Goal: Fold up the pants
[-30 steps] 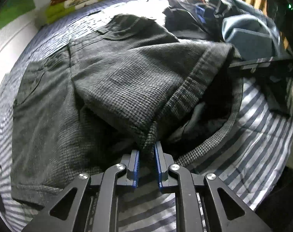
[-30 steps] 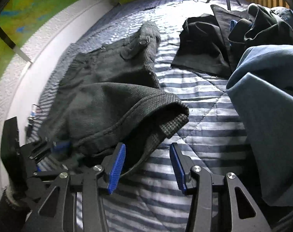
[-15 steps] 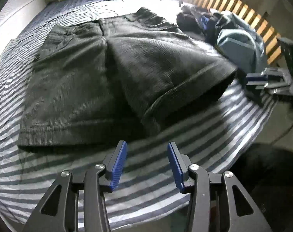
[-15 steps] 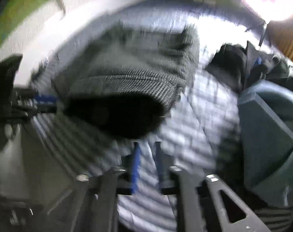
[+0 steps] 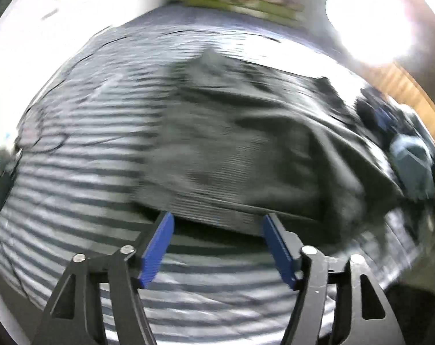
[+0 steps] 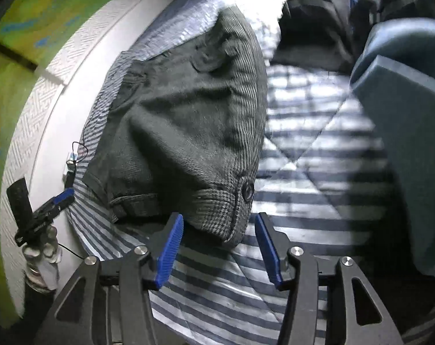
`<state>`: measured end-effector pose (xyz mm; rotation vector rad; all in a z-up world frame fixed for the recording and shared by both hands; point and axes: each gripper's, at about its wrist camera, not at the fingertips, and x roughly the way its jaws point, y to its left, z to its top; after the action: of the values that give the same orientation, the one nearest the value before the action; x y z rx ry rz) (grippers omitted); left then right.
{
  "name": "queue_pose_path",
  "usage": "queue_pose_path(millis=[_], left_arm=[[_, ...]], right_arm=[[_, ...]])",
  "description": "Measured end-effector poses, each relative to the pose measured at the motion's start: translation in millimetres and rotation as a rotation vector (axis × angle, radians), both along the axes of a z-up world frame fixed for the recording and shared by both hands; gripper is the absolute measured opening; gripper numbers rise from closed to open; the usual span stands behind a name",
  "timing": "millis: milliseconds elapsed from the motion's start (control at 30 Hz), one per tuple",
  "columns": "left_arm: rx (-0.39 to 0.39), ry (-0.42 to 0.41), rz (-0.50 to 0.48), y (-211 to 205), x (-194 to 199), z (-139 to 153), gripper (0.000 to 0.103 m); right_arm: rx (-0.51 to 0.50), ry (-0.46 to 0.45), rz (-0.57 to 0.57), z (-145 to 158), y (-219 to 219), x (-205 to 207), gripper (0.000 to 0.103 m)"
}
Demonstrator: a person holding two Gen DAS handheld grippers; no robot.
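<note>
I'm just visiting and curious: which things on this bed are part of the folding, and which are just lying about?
Part of the job:
- grey pants
- left tongs, open
- right tongs, open, just widened, cuff between but not pinched

Lying about:
- blue garment
- black clothes
- striped cover
- green pillow

A bed covered by a blue-and-white striped quilt (image 6: 303,201) fills both views. On the left of the right wrist view a white textured wall (image 6: 39,109) is seen, with a green and yellow panel (image 6: 44,8) above it. At the far end of the bed, green folded bedding (image 5: 246,3) is blurred in the left wrist view. A bright lamp glare (image 5: 369,26) is seen at far right, beside wooden slats (image 5: 413,97).
</note>
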<state>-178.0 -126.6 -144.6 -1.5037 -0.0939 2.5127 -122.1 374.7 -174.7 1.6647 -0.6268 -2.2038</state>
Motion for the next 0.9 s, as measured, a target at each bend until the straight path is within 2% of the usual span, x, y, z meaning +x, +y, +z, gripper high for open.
queue_pose_path(millis=[67,133,167,233,267,333,367,400,467,533,600,700,733,800,900], left_arm=[[0.035,-0.061,0.084,-29,-21,-20,0.078],[0.011,-0.089,0.136,-38,-34,-39,0.078],[-0.005,-0.097,0.154,-40,-40,-45,0.077],[-0.007,-0.104,0.164,-37,-44,-51,0.066],[-0.015,-0.085,0.166,-34,-43,-47,0.063],[-0.056,-0.029,0.166,-25,-38,-33,0.063],[-0.062,-0.006,0.149,-20,-35,-24,0.063],[-0.058,0.019,0.128,-13,-33,-13,0.063],[-0.04,0.067,0.084,4,-32,7,0.064],[-0.008,0.081,0.006,32,-39,23,0.064],[0.008,0.075,-0.076,65,-50,28,0.064],[-0.002,0.058,-0.179,121,-76,25,0.064],[-0.002,0.046,-0.206,138,-86,21,0.064],[-0.018,0.017,-0.235,171,-105,9,0.064],[0.0,-0.053,-0.263,205,-128,-12,0.064]], right_arm=[[-0.008,-0.036,0.002,-13,-6,-6,0.049],[-0.018,-0.046,0.006,-18,-12,-10,0.048],[-0.019,-0.04,0.013,-18,-17,-12,0.036],[0.03,-0.019,0.03,-10,-26,-12,0.01],[0.055,0.008,0.031,0,-27,-9,0.01],[0.113,0.072,0.001,18,-18,-1,0.01],[0.174,0.089,-0.012,24,-13,2,0.01],[0.228,0.098,0.022,25,-16,4,0.01],[0.284,0.041,0.123,22,-25,3,0.015],[0.286,0.02,0.132,29,-26,-5,0.022],[0.263,0.067,0.111,44,-24,-17,0.03],[0.197,0.149,0.065,71,-21,-52,0.039],[0.169,0.158,0.052,77,-21,-67,0.043],[0.118,0.172,0.033,86,-22,-105,0.045],[0.133,0.206,-0.004,94,-23,-146,0.047]])
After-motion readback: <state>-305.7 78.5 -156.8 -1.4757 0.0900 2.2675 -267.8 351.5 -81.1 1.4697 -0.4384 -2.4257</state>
